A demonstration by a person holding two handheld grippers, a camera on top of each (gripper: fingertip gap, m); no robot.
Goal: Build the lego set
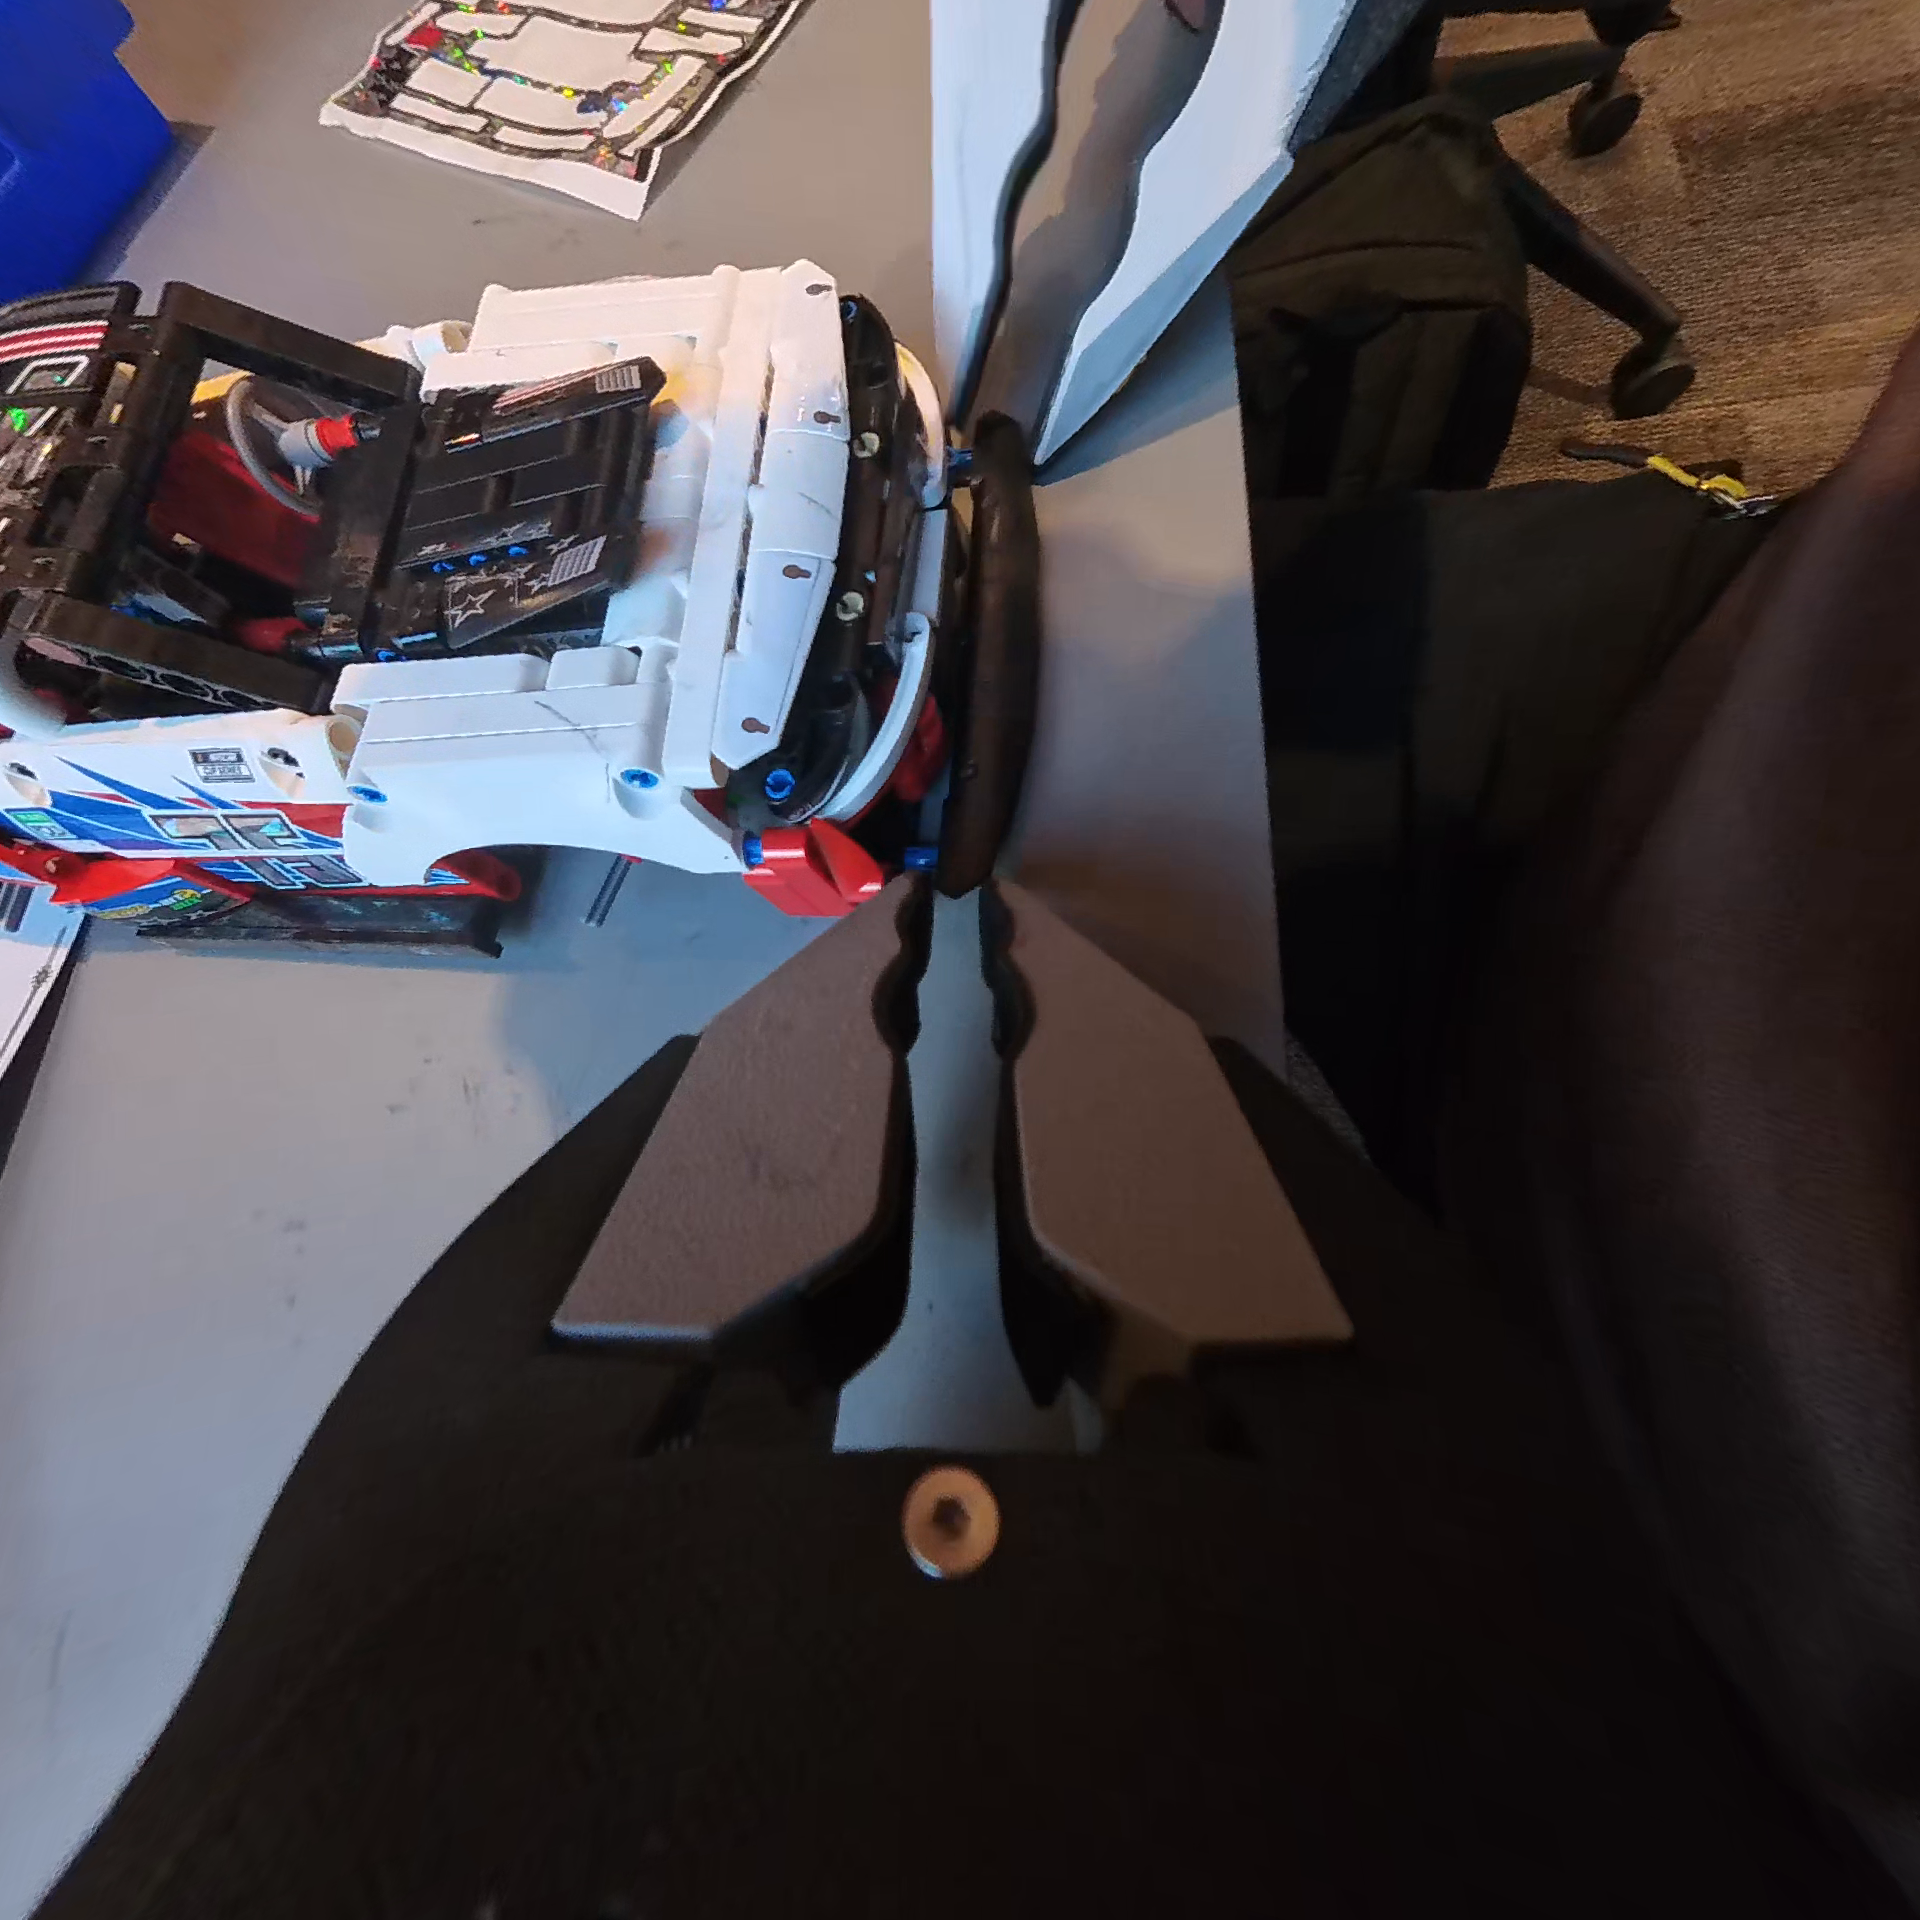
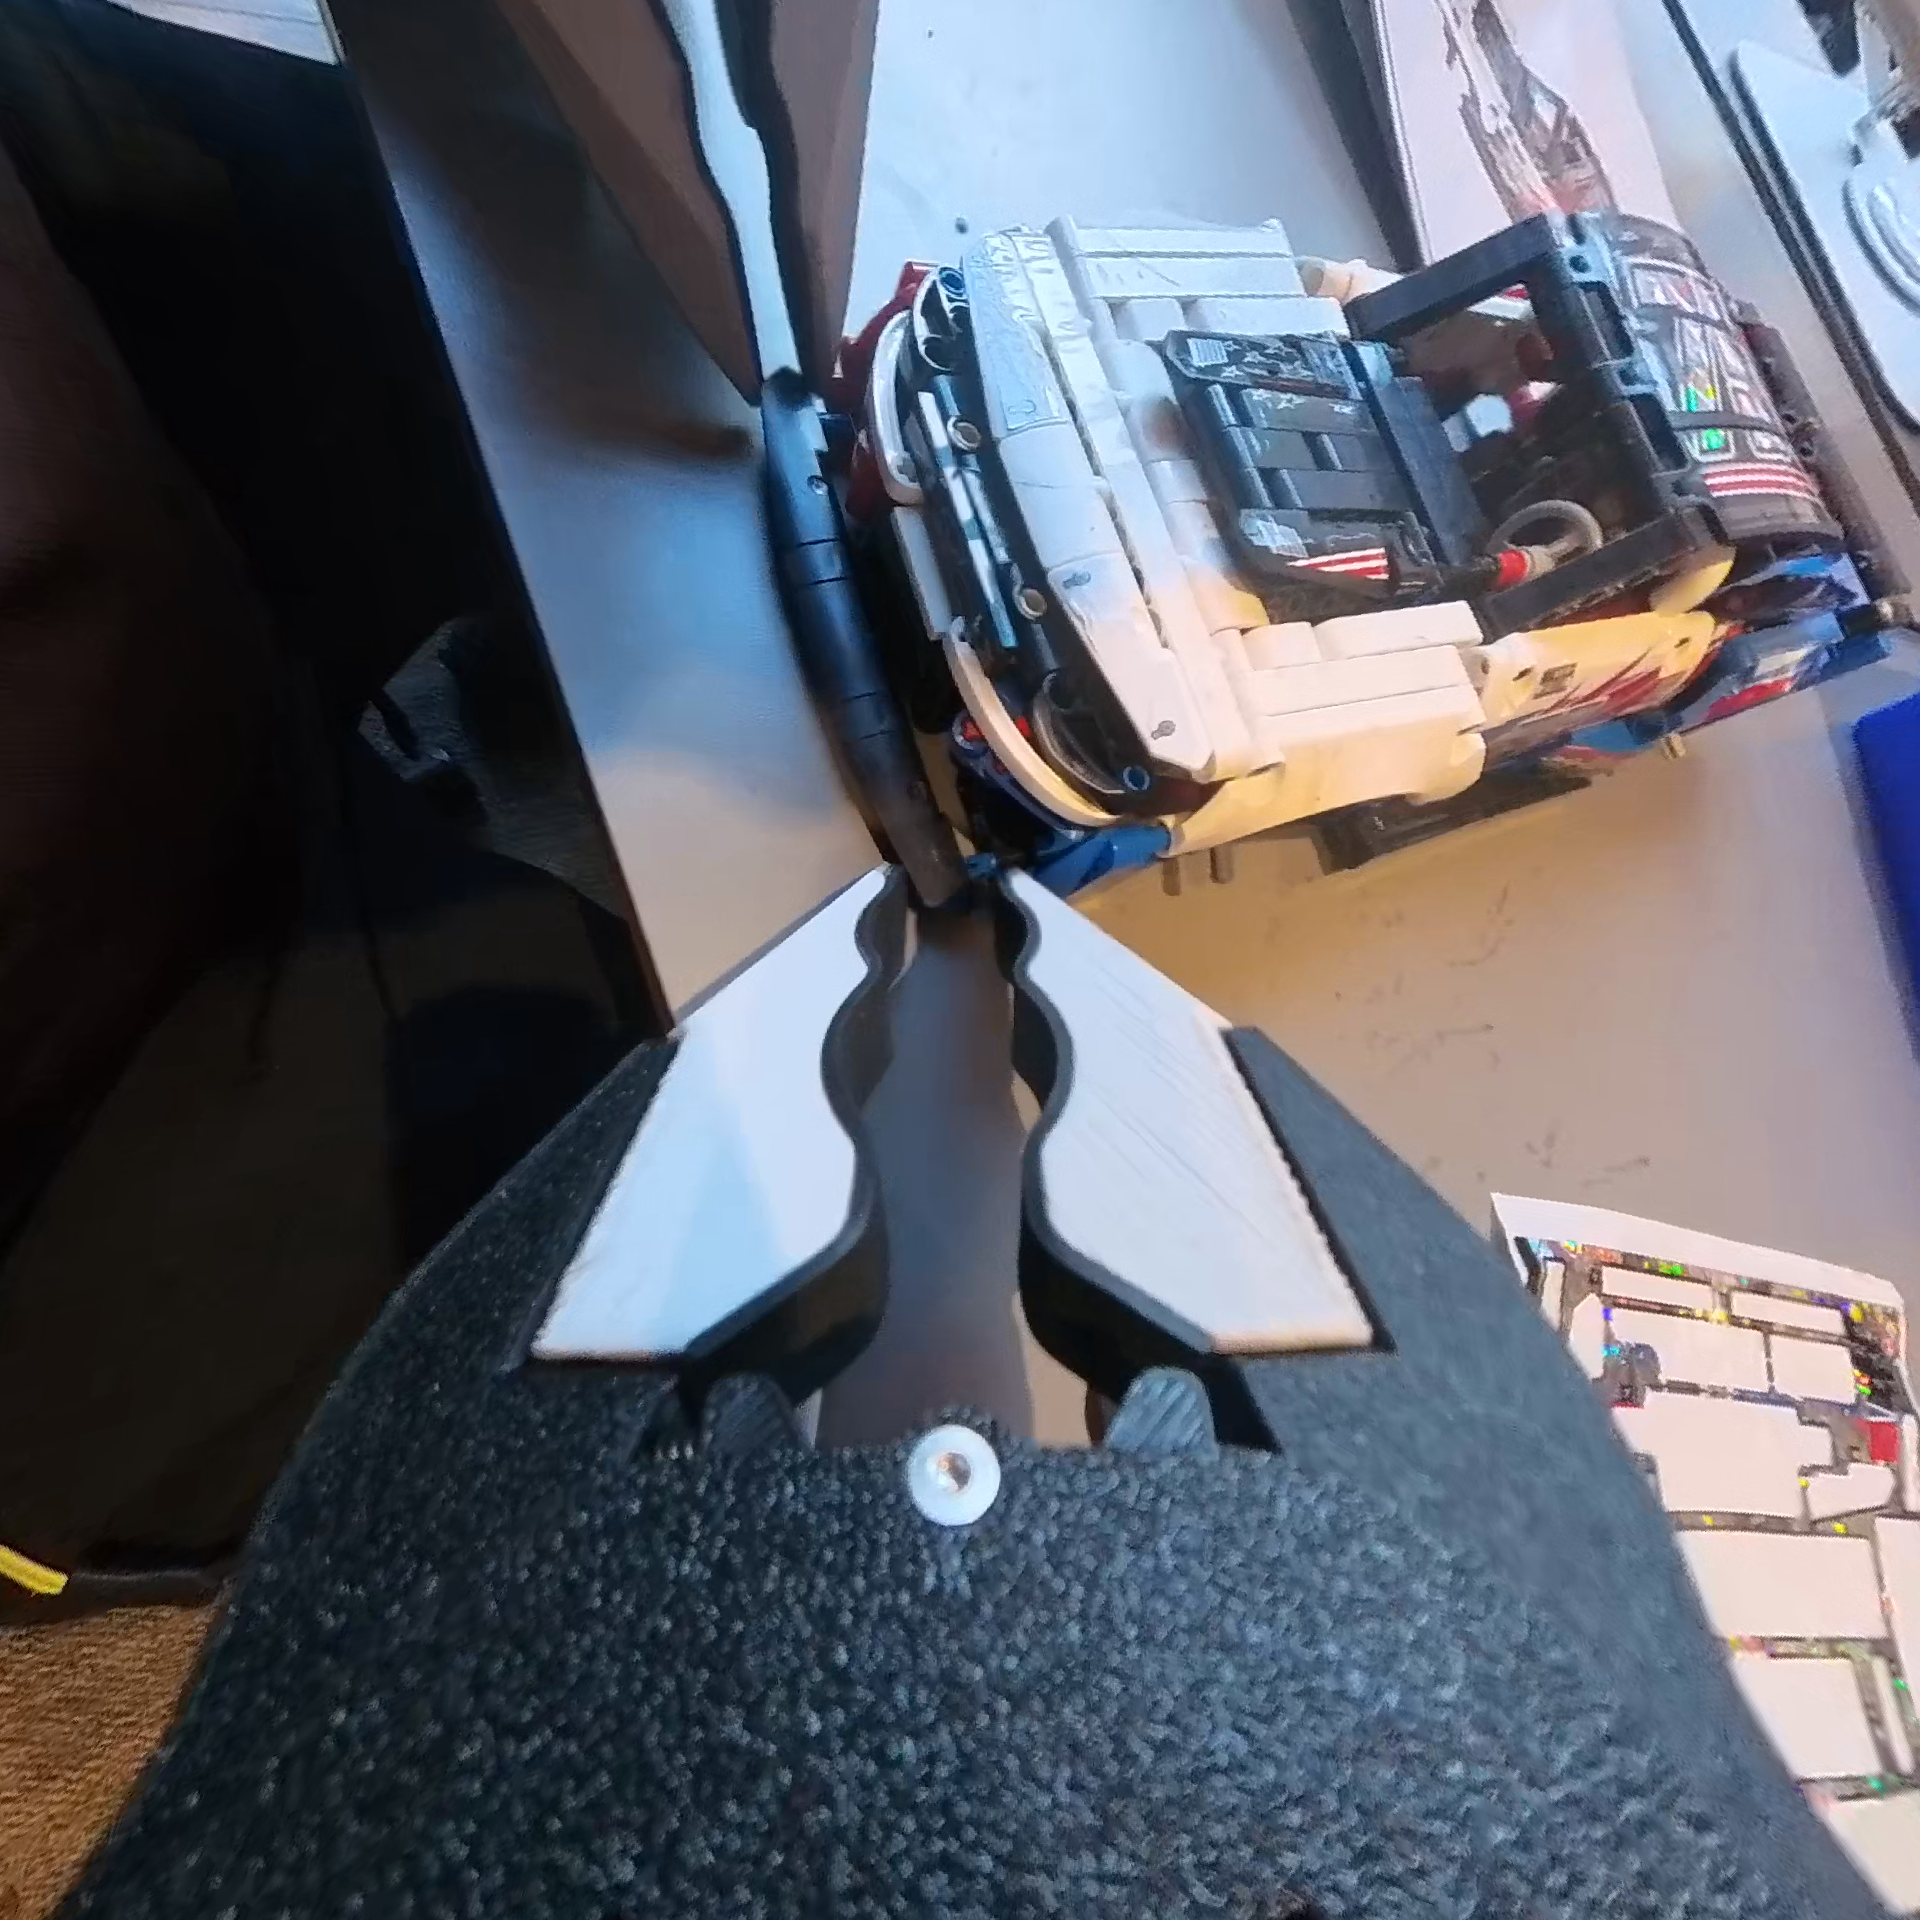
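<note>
Grey table [image 1: 260,1195] carries the lego car [image 1: 499,582], which lies near the table's edge; beyond the edge are a dark bag and an office chair on the carpet. A used sticker sheet [image 1: 561,94] lies far on the table, and a blue bin [image 1: 73,145] at the far left.

A curved black piece [image 1: 992,655] stands against the end of the car, on blue pins. The left gripper [image 1: 951,894] is clenched on one end of this piece, and the right gripper [image 2: 940,883] is clenched on the other end.

I judge that the step in hand is mounting this black piece on the car's end. The next move probably asks for an even push from both sides, so the pins enter straight and the car does not slide.
</note>
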